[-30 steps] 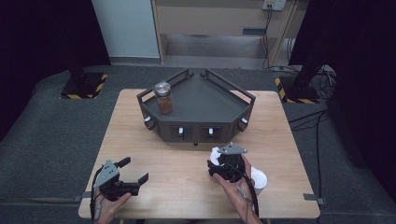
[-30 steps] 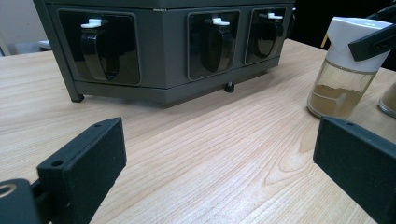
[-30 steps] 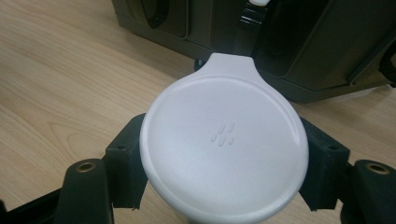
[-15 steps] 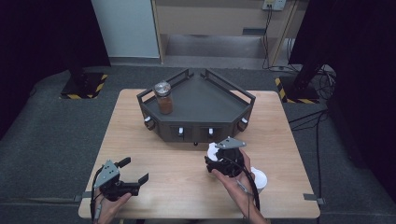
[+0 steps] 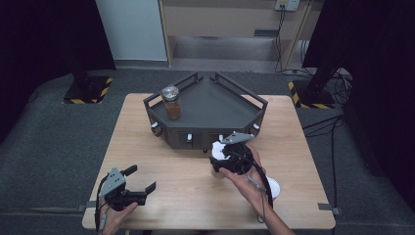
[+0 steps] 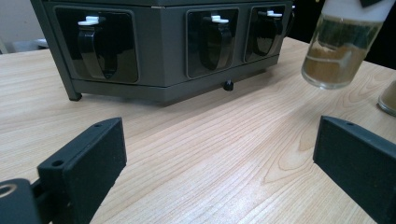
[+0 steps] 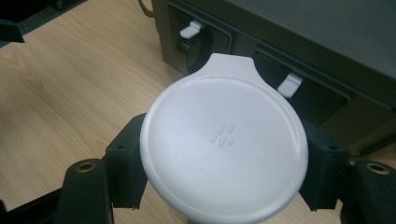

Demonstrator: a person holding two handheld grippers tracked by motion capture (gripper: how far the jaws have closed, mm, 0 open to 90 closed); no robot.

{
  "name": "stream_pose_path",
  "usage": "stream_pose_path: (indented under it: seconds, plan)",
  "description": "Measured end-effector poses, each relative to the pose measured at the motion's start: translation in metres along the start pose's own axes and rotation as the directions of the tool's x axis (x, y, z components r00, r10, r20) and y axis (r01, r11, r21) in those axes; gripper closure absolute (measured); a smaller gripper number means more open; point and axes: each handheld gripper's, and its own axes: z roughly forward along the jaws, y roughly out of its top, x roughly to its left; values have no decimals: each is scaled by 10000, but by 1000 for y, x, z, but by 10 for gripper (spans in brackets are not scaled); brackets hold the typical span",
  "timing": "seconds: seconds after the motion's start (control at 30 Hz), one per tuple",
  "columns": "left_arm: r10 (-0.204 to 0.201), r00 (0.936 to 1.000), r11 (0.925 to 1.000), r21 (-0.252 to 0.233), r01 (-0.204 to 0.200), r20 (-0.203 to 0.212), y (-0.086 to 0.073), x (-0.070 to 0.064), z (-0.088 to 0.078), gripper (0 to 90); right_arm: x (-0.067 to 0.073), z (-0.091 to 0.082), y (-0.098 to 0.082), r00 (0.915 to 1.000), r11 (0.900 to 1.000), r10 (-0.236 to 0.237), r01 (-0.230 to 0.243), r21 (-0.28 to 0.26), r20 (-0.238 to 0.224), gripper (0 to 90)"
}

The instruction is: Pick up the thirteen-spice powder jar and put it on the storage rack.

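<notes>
A glass spice jar with a white lid (image 7: 224, 144) and brownish powder inside (image 6: 338, 51) hangs clear of the wooden table (image 5: 186, 196), just in front of the dark rack (image 5: 215, 110). My right gripper (image 5: 221, 159) is shut on it, a jaw pressing each side below the lid (image 5: 217, 148). On the rack's top left corner stands a metal-lidded jar (image 5: 171, 103) of brown powder. My left gripper (image 5: 142, 177) rests near the table's front left, jaws wide open around bare wood (image 6: 224, 158).
The rack's front face carries black clips with white tabs (image 6: 95, 42). Another white-lidded jar (image 5: 272, 188) stands on the table by the right forearm, its base at the picture's edge (image 6: 387, 98). Dark floor surrounds the table.
My right gripper has lifted the white-lidded jar off the table and carried it closer to the rack's front. The left gripper has stayed where it was.
</notes>
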Motion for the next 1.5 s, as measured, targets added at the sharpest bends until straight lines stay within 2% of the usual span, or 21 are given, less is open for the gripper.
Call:
stream_pose_path:
  seconds: [0.13, 0.37, 0.9, 1.17, 1.5]
  plan:
    - [3, 10000, 10000, 2, -3, 12, 0, 0, 0, 16, -5, -3, 11, 9995, 9997, -233, 231, -73, -219, 307]
    - [-18, 10000, 10000, 6, 18, 31, 0, 0, 0, 16, -9, -6, 31, 9969, 9974, -718, 715, -100, -320, 307]
    - [-7, 10000, 10000, 45, 6, 55, 0, 1, 1, 16, -25, -7, 79, 9917, 9949, -1008, 1010, -14, -799, 308]
    - [-29, 10000, 10000, 35, 29, 73, 0, 1, 1, 16, -29, -6, 97, 9918, 9949, -988, 1002, 135, -813, 307]
    - [-27, 10000, 10000, 55, 27, 89, 0, 1, 2, 16, -31, -7, 117, 9923, 9945, -1038, 1044, 52, -671, 307]
